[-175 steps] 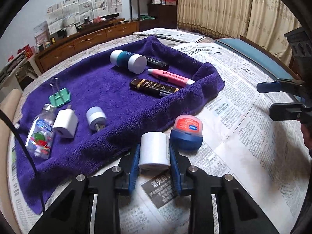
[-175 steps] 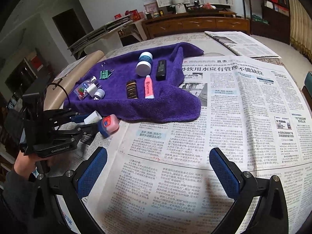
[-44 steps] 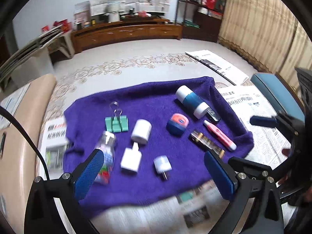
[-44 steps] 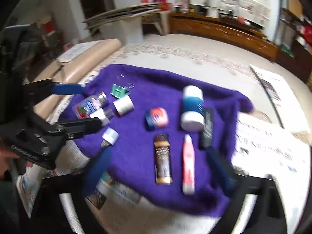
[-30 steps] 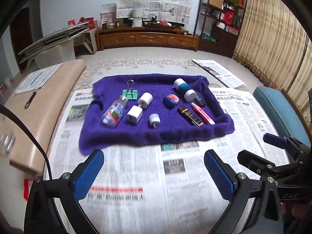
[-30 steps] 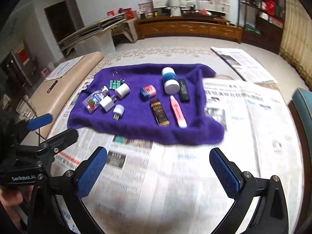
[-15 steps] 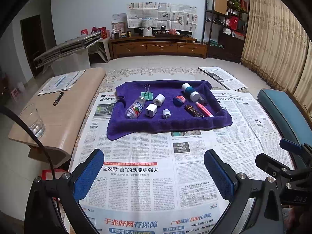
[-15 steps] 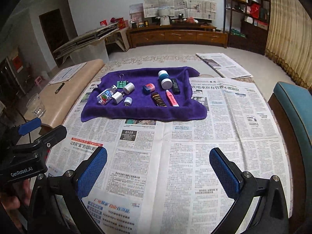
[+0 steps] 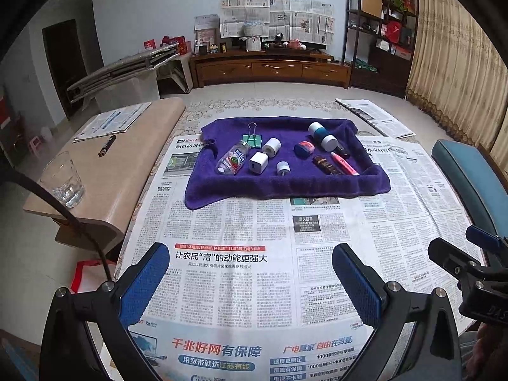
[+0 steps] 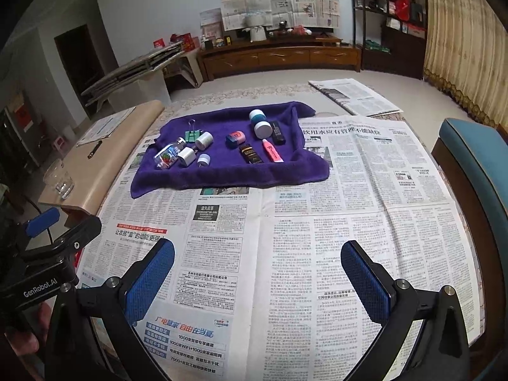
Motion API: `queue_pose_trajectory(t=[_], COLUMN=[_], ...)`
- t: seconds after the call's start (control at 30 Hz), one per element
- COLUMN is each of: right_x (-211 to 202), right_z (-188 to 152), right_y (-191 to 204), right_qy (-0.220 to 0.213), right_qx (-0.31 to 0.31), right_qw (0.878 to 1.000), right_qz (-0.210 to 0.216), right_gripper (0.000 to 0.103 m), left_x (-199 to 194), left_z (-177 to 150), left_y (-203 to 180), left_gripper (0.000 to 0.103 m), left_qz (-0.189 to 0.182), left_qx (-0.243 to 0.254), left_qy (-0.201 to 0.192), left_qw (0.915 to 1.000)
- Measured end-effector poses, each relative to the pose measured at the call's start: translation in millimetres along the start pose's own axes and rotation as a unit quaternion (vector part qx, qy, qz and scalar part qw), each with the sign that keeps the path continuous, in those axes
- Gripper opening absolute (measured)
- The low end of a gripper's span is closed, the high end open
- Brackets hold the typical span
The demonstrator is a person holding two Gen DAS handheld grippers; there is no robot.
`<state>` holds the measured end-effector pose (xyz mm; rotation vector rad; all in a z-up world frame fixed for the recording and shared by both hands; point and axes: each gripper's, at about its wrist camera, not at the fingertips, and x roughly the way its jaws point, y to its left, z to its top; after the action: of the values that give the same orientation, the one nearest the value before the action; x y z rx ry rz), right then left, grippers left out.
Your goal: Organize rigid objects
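Note:
A purple towel (image 9: 285, 187) lies on the newspaper-covered table (image 9: 241, 247), also in the right wrist view (image 10: 228, 181). On it rest a green binder clip (image 9: 253, 139), a clear bottle (image 9: 232, 158), a white roll (image 9: 271, 147), a white charger (image 9: 258, 162), a small white plug (image 9: 283, 168), a blue-red tin (image 9: 304, 149), a white-teal jar (image 9: 322, 135), a brown bar (image 9: 327, 165) and a pink highlighter (image 9: 344, 163). My left gripper (image 9: 250, 281) is open and empty, far back from the towel. My right gripper (image 10: 257, 281) is open and empty.
A beige bench (image 9: 104, 165) at the left holds a drinking glass (image 9: 63, 179), a pen (image 9: 107, 146) and papers. A teal chair (image 9: 473, 177) stands at the right. A loose newspaper (image 9: 374, 117) lies on the floor beyond. A wooden cabinet (image 9: 270, 70) lines the far wall.
Since 5.8 s ago the left gripper let go of the white roll; roll and tin now lie on the towel. Both grippers have pulled back and up, away from the towel.

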<state>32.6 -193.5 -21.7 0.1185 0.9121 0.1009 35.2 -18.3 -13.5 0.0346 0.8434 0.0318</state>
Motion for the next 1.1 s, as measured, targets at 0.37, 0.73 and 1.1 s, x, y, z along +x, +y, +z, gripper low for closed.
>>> queue_pose_trajectory(t=[0.37,0.73,1.1], right_x=[18,17,15], right_z=[-14,-21,-17], right_y=[9,24,14], right_qy=[0.027,0.03,0.026], right_qx=[-0.01,-0.03,-0.012], right_qw=[1.0,0.999,1.0], right_qz=[-0.003,0.005,0.003], right_gripper=[0.103,0.103,0.103], left_x=[-3,2,8], left_z=[-13,-20,-22], left_y=[16,20,23], left_gripper=[0.103,0.103,0.103], left_qz=[0.008,0.015,0.023], left_qx=[-0.021,-0.023,-0.024], left_qy=[-0.009,0.001,0.013], left_qw=[0.9997,0.9996,0.9994])
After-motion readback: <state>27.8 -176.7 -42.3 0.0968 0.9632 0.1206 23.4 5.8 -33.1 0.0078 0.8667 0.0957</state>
